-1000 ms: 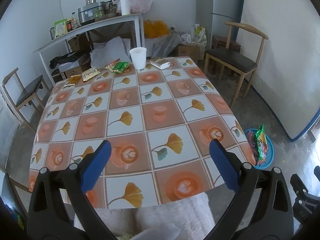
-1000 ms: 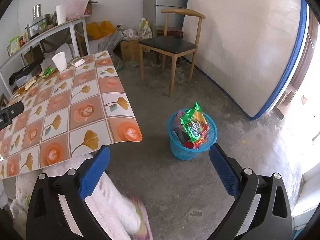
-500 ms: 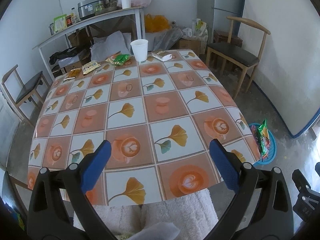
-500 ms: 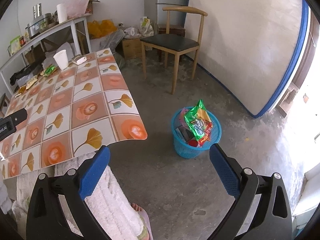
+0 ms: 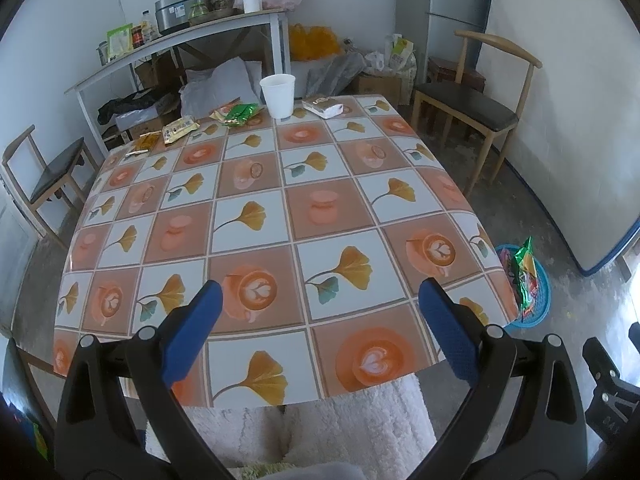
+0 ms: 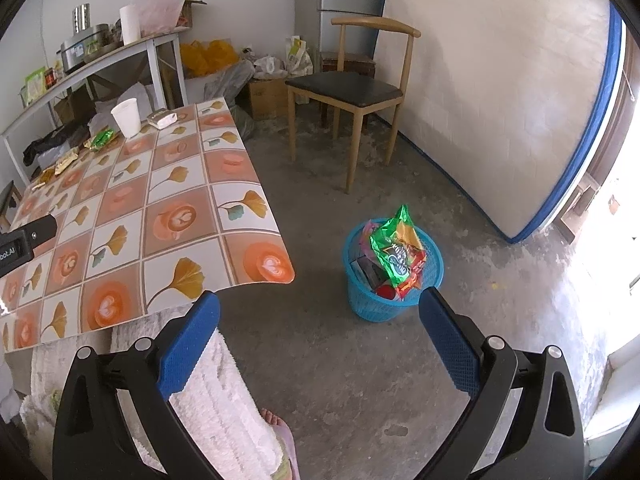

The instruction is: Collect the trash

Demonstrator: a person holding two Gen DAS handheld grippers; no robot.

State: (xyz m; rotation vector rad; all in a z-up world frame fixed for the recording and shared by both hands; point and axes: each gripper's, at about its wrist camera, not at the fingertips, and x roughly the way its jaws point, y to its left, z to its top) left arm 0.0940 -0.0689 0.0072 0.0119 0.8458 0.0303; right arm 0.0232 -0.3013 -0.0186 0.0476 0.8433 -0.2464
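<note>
Trash wrappers line the table's far edge: a green packet just left of the white paper cup, a white packet just right of it, and two yellowish packets toward the far left corner. My left gripper hangs over the near edge with its jaws wide and nothing between them. My right gripper, equally wide and empty, hangs over the bare floor beside the near right corner, facing the blue basket, which stands near that corner, stuffed with wrappers.
</note>
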